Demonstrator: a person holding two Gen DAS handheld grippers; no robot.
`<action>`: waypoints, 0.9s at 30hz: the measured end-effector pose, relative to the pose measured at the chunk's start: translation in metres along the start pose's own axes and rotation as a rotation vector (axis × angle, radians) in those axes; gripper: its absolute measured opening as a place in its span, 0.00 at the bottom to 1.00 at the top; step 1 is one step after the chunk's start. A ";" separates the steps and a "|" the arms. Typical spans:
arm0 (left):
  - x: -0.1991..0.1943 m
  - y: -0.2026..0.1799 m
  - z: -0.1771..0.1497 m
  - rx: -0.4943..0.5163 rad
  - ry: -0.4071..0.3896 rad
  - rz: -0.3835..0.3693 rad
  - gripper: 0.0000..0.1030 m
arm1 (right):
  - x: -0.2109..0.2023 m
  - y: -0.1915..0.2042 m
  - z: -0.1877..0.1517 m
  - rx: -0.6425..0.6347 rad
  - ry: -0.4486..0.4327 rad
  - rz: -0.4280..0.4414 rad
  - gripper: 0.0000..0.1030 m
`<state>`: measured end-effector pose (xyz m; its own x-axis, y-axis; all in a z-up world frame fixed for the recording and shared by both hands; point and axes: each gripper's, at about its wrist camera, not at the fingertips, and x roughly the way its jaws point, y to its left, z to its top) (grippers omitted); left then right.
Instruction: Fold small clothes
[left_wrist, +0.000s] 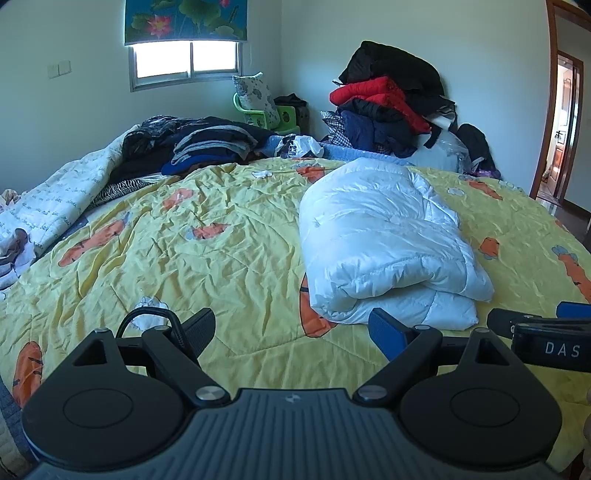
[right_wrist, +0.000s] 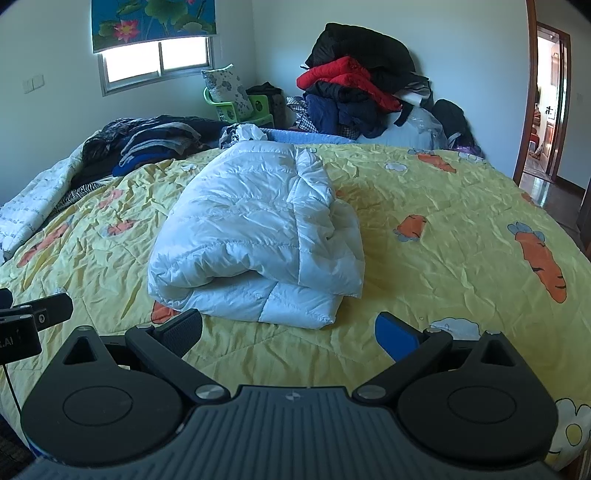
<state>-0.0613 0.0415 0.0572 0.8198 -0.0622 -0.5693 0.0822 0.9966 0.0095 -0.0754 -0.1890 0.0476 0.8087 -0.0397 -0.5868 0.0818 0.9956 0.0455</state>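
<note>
A white puffy quilted jacket (left_wrist: 384, 243) lies folded into a thick bundle on the yellow carrot-print bedspread (left_wrist: 207, 251). It also shows in the right wrist view (right_wrist: 255, 236). My left gripper (left_wrist: 291, 332) is open and empty, low over the bedspread, to the left of the bundle's near edge. My right gripper (right_wrist: 288, 332) is open and empty, just in front of the bundle's near edge. The right gripper's body also shows at the right edge of the left wrist view (left_wrist: 546, 339).
A tall heap of dark and red jackets (left_wrist: 391, 99) stands at the far side against the wall. Folded dark clothes (left_wrist: 207, 142) lie at the far left beside a white quilt (left_wrist: 55, 199). A green chair with a pillow (left_wrist: 258, 103) is in the corner. A doorway (left_wrist: 561, 129) opens at right.
</note>
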 end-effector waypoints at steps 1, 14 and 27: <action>0.000 0.000 0.000 0.000 0.000 0.003 0.88 | 0.000 0.000 0.000 -0.002 0.000 -0.001 0.99; -0.002 -0.002 0.001 -0.001 0.003 0.009 0.88 | -0.003 -0.003 0.002 -0.004 -0.002 -0.001 0.99; -0.001 0.002 0.001 0.000 0.006 0.015 0.88 | -0.002 -0.006 0.001 0.001 0.001 0.000 0.99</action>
<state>-0.0609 0.0435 0.0585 0.8173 -0.0473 -0.5742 0.0704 0.9974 0.0181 -0.0769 -0.1952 0.0492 0.8079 -0.0394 -0.5880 0.0826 0.9955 0.0467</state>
